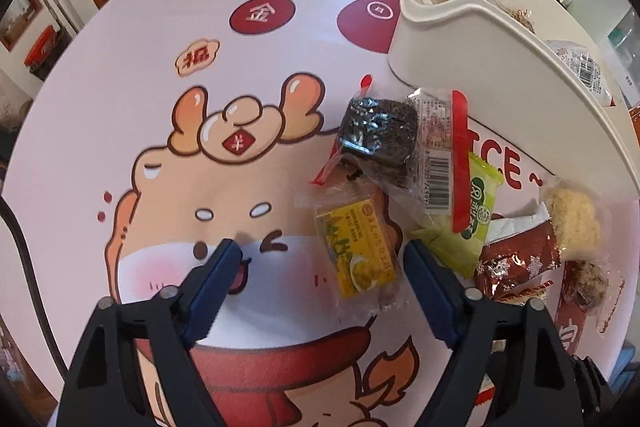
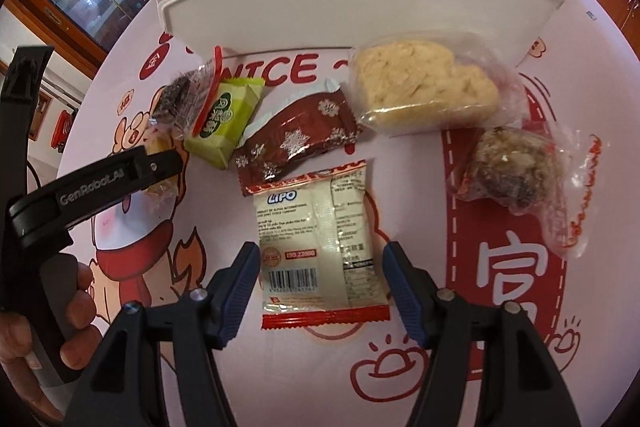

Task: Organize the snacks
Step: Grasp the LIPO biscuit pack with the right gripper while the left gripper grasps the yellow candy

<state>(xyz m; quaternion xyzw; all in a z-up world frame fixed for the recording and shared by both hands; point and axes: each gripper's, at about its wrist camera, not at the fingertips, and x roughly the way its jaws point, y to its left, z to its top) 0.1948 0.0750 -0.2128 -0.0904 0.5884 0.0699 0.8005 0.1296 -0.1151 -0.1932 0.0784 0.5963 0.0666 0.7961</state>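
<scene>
Two grippers are being lowered over loose snacks on the table [image 1: 100, 155], just in front of the white bin [image 1: 460, 39], whose near wall is being faced.

Left gripper [image 1: 324, 255]: jaws apart, nothing clamped. The yellow packet [image 1: 360, 247] is lying between them, nearer the right finger, with the dark snack bag [image 1: 376, 135] overlapping its far end. A clean grip is being favoured by centring on the yellow body, clear of the green packet [image 1: 476, 211] beside the right fingertip.

Right gripper [image 2: 320, 259]: jaws apart, straddling the white Lipo packet [image 2: 320, 239], pads not yet pressing. The red snowflake packet [image 2: 296, 139] is touching its far edge, so closure is being best made across the near half, on the filled middle rather than the crimped seams.
</scene>
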